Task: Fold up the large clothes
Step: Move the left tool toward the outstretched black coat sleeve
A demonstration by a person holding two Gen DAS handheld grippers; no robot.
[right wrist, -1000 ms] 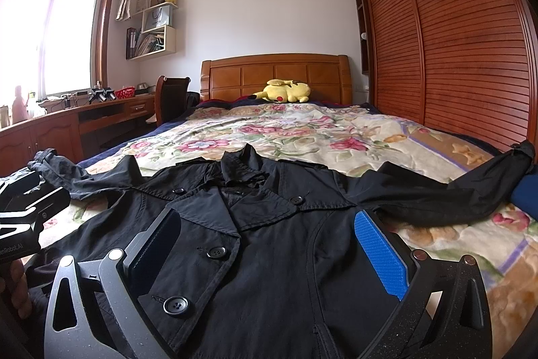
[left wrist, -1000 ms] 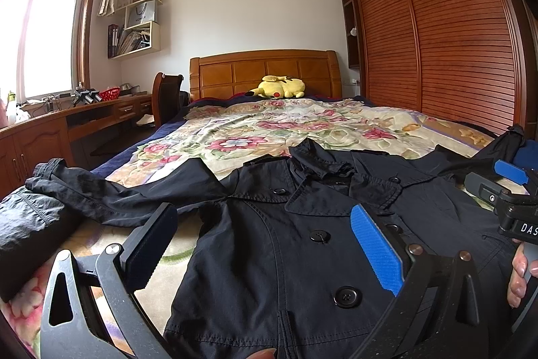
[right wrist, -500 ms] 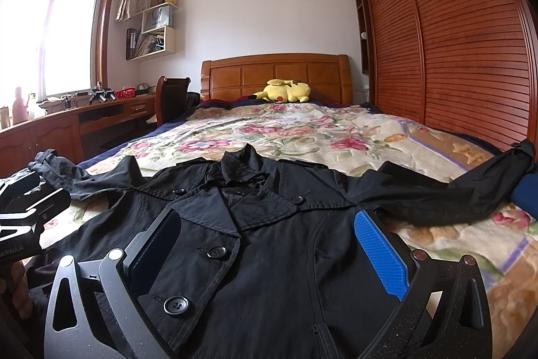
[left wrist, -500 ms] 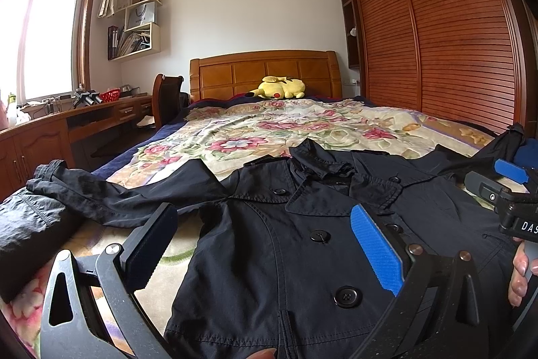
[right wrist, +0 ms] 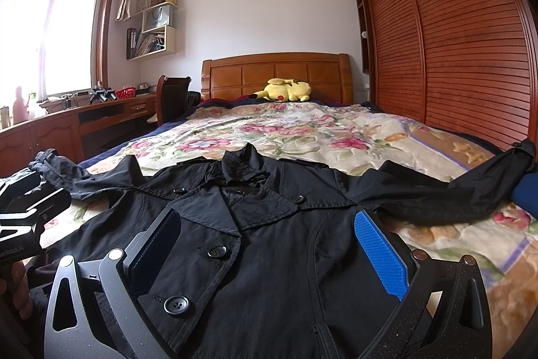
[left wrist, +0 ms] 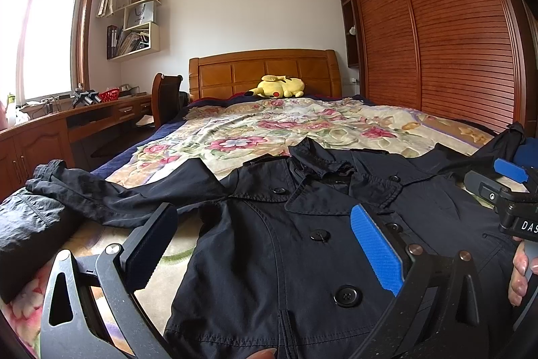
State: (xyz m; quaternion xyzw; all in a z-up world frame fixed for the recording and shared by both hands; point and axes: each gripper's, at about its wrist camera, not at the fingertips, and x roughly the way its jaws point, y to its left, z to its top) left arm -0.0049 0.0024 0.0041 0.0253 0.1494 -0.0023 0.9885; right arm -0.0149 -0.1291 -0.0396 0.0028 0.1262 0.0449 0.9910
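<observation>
- Black coat [left wrist: 302, 244] lies face up, spread flat on the bed [left wrist: 285, 130] near its foot end, collar toward the headboard [left wrist: 262, 69], buttons visible down the front.
- Coat's sleeves reach out to both sides — one sleeve [left wrist: 111, 194] runs toward the desk side, the other sleeve [right wrist: 447, 190] toward the wardrobe side, its cuff end raised near the bed edge.
- Left gripper [left wrist: 265, 244] hovers low over the coat's lower front on the desk side, jaws wide apart, nothing between them; blue pad [left wrist: 376, 251] on one finger, dark pad [left wrist: 151, 244] on the other.
- Right gripper [right wrist: 269, 251] sits above the coat's lower front on the wardrobe side, jaws spread too, holding nothing — can't tell if the finger tips touch the fabric.
- In the left wrist view the right gripper body shows at the right edge with the person's fingers [left wrist: 519, 271] on its handle.
- Floral bedspread [right wrist: 302, 130] covers the bed; yellow plush toy [left wrist: 280, 86] rests by the headboard.
- Louvred wooden wardrobe [left wrist: 437, 32] along one side, wooden desk [left wrist: 67, 127] and window [left wrist: 43, 32] along the other; wall shelf [left wrist: 138, 29] with books above the desk.
- Another dark garment [left wrist: 27, 224] lies bunched at the bed's corner, just beside the desk-side sleeve cuff.
</observation>
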